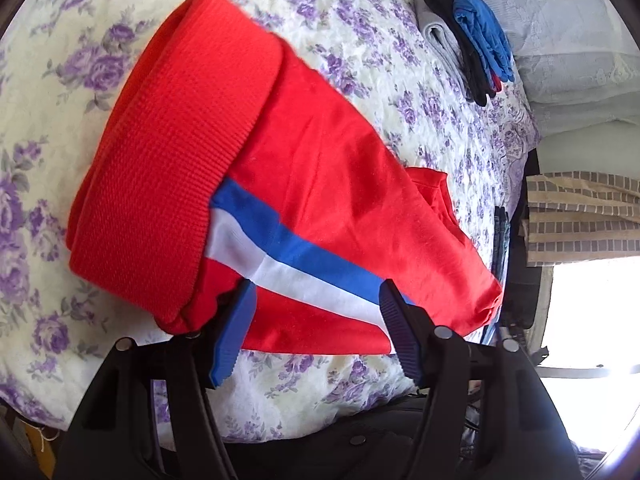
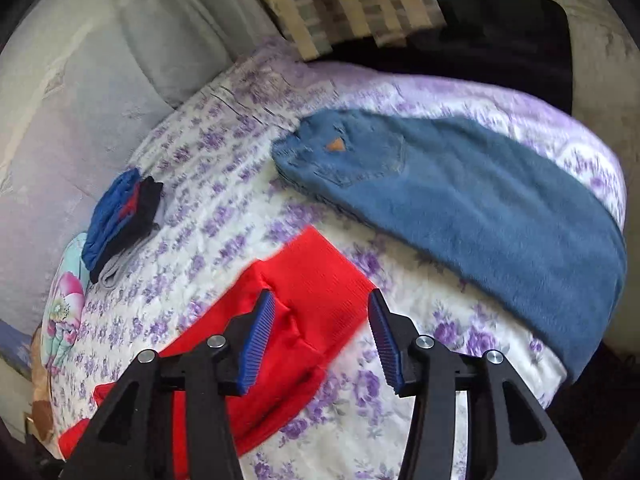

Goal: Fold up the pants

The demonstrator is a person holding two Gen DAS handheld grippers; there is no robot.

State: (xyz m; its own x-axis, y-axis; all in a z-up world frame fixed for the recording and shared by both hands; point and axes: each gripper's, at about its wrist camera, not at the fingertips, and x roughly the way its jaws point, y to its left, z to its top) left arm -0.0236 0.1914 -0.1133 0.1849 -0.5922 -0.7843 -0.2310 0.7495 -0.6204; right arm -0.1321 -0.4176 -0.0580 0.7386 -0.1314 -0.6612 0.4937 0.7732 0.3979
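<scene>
Here the red track pants [image 1: 320, 184] lay folded on the floral bedspread [image 1: 360, 40], with the ribbed waistband [image 1: 176, 160] turned over on top and a blue and white side stripe [image 1: 296, 256] running along the leg. The left gripper [image 1: 316, 312] stood with its jaws parted, the striped edge of the pants between the blue pads, but the pads did not press on it. The right gripper [image 2: 322, 340] was also released, its jaws apart above the red waistband [image 2: 320, 280], holding nothing. Further away, folded jeans [image 2: 460, 200] rested on the bedspread, and a small stack of folded clothes [image 2: 120, 220] lay near the pillows [image 2: 80, 100].
</scene>
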